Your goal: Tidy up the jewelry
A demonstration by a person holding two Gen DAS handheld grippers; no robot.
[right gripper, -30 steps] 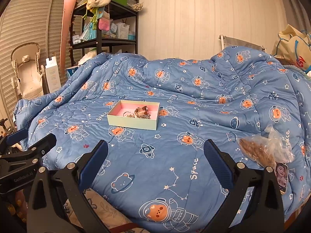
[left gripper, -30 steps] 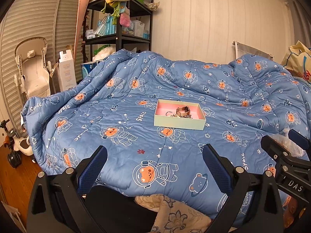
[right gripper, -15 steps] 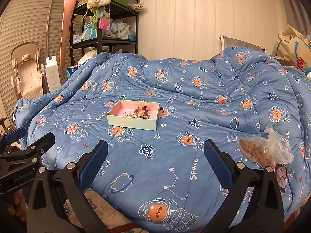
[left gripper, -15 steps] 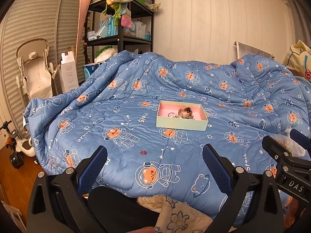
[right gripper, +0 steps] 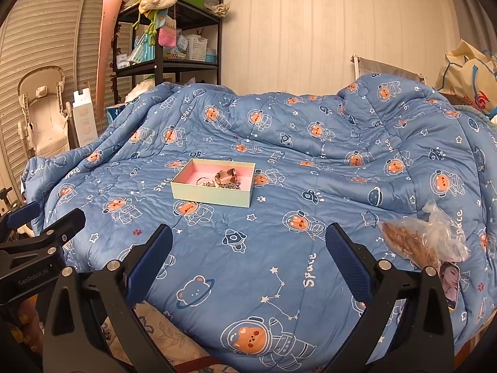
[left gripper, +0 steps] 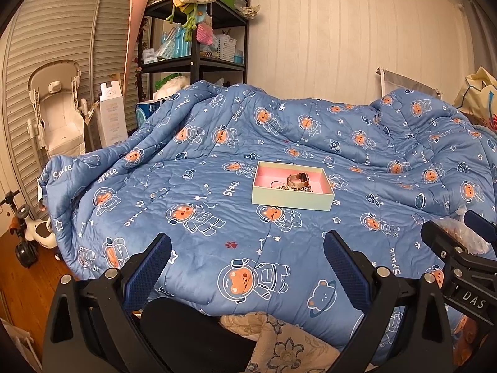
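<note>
Two hand-held grippers wide open, holding nothing | left hand-held gripper (left gripper: 247, 267) | right hand-held gripper (right gripper: 248, 264) | jewelry (left gripper: 295, 182) sits in pink box (left gripper: 292, 197) on bed quilt (left gripper: 217, 217), well ahead of both | box long side runs left-right | neither clearly nearer

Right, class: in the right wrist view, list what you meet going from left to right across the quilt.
Left hand-held gripper → jewelry box → plastic bag → photo card, all on or over the quilt.
</note>
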